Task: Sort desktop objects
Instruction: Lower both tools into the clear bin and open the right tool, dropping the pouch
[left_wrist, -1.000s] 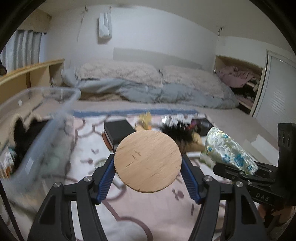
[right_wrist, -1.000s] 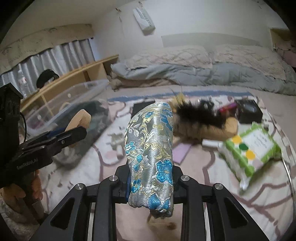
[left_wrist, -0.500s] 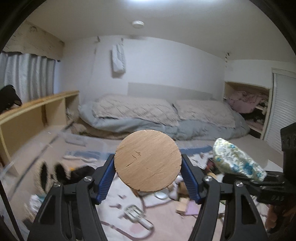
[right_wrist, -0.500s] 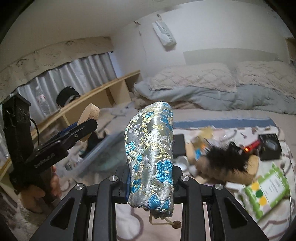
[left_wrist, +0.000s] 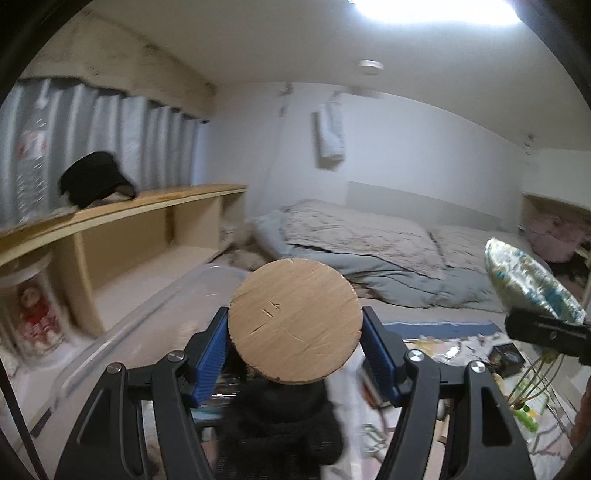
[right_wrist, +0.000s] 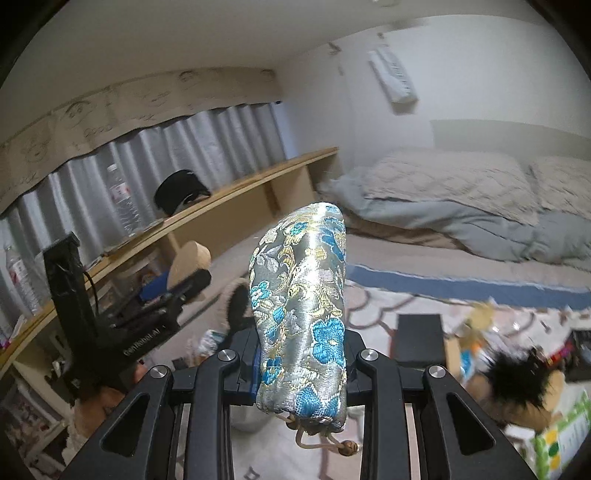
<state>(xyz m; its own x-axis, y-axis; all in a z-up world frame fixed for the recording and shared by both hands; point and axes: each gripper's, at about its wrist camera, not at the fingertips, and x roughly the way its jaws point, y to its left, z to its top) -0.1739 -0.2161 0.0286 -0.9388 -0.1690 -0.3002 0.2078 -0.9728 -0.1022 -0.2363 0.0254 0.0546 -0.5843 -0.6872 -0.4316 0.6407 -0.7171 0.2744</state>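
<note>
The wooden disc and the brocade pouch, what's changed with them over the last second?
Both grippers have lifted and swung left, from the rug clutter toward the wooden shelf and clear bin. Nothing was let go: the left gripper still clamps the wooden disc, the right gripper the brocade pouch.

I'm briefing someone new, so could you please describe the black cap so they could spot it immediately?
Find the long wooden shelf running along the curtained wall. The black cap sits on top of it, beside a clear water bottle. It is the only dark, rounded thing up there.
</note>
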